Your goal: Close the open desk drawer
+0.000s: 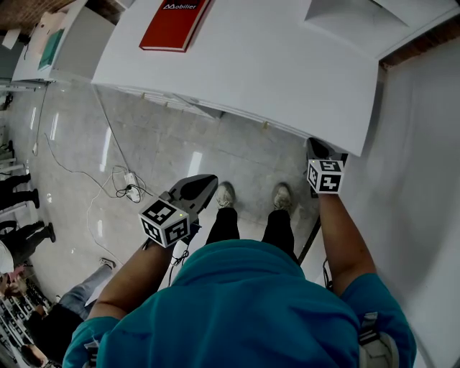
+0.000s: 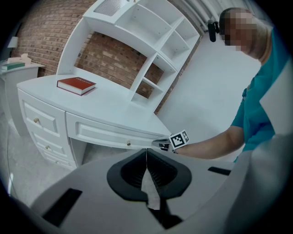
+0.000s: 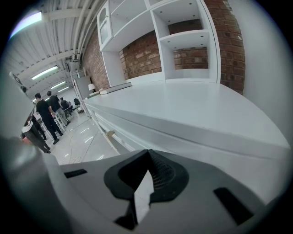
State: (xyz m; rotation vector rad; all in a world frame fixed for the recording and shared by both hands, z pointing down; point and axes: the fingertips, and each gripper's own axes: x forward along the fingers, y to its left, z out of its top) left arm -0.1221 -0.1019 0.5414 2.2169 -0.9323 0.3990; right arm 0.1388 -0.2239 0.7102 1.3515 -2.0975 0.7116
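One worktop: white, with a shelved hutch behind it and a red book lying flat on it; I stand at its front edge
Drawer: the long one just under the worktop's front edge; in the left gripper view its face seems to stand slightly proud of the frame, so I judge it not quite home
Right tool: jaws together with nothing between them, tip up at the right end of the drawer face, under the worktop's lip; whether it touches I cannot tell
Left tool: jaws together as well, empty, held back over the floor and well apart from the drawer
Knob: small, brass-coloured, at the middle of the drawer face, with neither tool on it
Step in hand: my guess is the closing push, with the shut right tool used as a blunt pusher
Next move: press straight in along the drawer's run; pushing at one end could skew it on its runners, so I would shift toward the knob or bring the left tool to the other end, then push until the face sits flush
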